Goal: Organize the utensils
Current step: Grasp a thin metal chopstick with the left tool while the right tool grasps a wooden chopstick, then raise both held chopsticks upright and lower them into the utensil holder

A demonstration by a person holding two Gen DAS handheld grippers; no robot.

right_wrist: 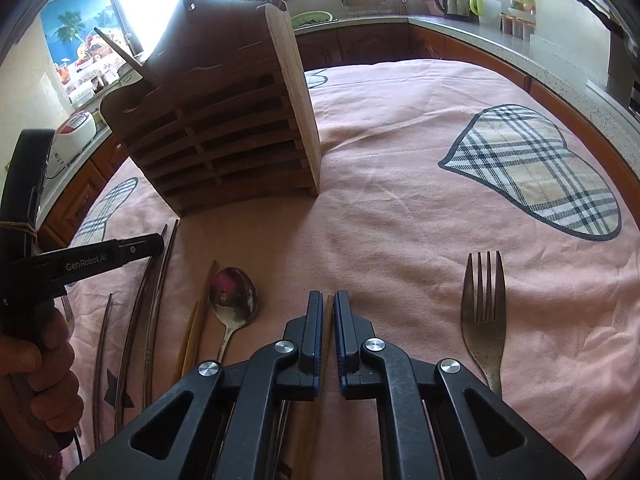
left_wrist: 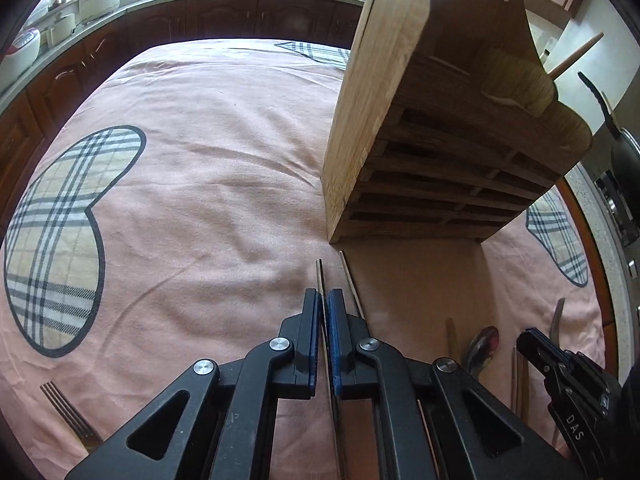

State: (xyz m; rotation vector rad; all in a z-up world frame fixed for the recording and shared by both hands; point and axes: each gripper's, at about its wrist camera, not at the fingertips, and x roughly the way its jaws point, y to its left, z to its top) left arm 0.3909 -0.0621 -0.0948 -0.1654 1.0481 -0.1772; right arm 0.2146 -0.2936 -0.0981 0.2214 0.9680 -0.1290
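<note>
Here: one spoon point(right_wrist: 232, 300), one fork point(right_wrist: 482, 312) — one wooden holder point(right_wrist: 224, 120).

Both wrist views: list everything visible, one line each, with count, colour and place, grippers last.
Wooden utensil holder: one, brown, back of the cloth.
Fork: one, dull metal, right of right gripper.
Spoon: one, metal, left of right gripper.
Loose chopsticks: several, dark and tan, beside spoon.
Tablecloth: one, pink with plaid patches.
Left gripper: shut on thin chopstick.
Right gripper: shut on tan chopstick.
</note>
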